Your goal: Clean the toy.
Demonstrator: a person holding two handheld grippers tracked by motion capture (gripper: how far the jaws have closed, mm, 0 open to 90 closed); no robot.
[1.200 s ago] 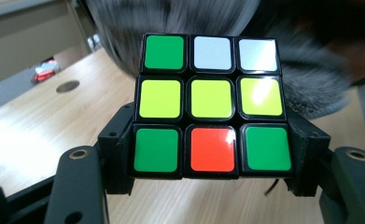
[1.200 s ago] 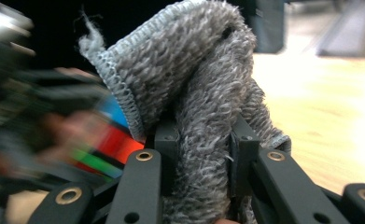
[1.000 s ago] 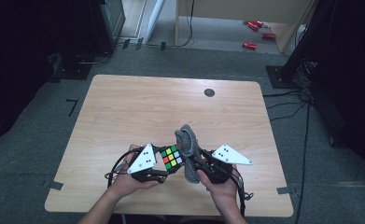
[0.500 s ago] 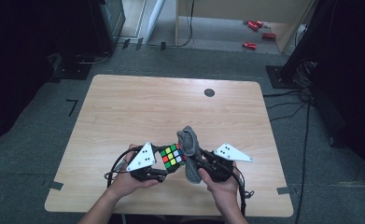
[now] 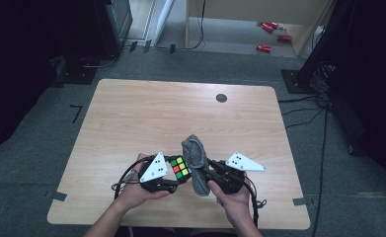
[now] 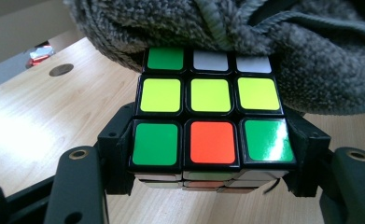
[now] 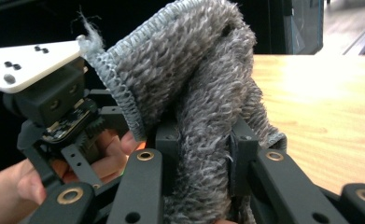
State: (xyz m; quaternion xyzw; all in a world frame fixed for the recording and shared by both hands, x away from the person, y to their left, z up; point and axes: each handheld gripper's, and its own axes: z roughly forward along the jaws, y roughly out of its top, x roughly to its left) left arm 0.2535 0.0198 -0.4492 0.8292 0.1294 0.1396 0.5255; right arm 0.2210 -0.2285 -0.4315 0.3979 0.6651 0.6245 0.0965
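Near the front edge of the wooden table point(image 5: 131, 118), the person's two hands meet with a gripper in each. The left gripper point(image 5: 173, 178) is clamped on a Rubik's cube point(image 5: 179, 167), its jaws pressing the cube's two opposite sides; in the left gripper view the cube point(image 6: 210, 114) faces the camera with a bottom row of green, orange and green, a middle row of yellow-green tiles, and a top row (partly covered) of green and two white. The right gripper point(image 5: 205, 175) is clenched on a grey terry cloth point(image 5: 196, 160), which is bunched between its jaws and stands up above them; in the right gripper view the cloth point(image 7: 194, 93) rises from the pinch with a stitched hem along its left edge. The cloth rests against the cube's upper face, draped over its far edge point(image 6: 273, 42). Both are held just above the tabletop, between the two hands. A small dark round disc point(image 5: 221, 98) sits in the table, well apart, toward the far edge.
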